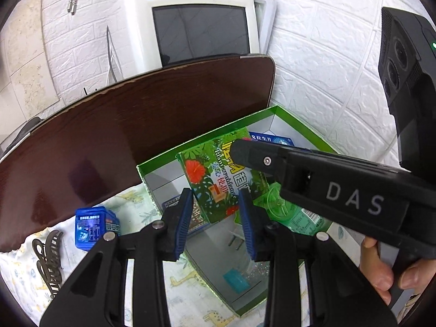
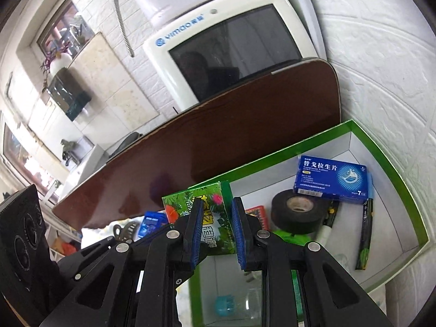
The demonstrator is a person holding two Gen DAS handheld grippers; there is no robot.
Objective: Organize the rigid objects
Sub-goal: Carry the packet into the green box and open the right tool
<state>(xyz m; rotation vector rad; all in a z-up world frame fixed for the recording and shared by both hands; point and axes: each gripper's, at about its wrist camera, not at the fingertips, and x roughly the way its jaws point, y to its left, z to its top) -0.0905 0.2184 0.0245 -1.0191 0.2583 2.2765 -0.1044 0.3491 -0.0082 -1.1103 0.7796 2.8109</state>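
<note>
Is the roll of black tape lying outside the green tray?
No, the black tape lies inside the green tray, beside the blue medicine box.

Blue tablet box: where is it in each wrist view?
Left wrist: blue tablet box sits right of centre, in the far corner of the green-rimmed tray, mostly hidden behind the floral box and the right tool's body.
Right wrist: fully visible at right, leaning on the black tape roll.
Shared landmark: the white monitor behind the brown board.

White brick wall (image 1: pixel 313 54); dark tabletop (image 1: pixel 136 125)
</note>
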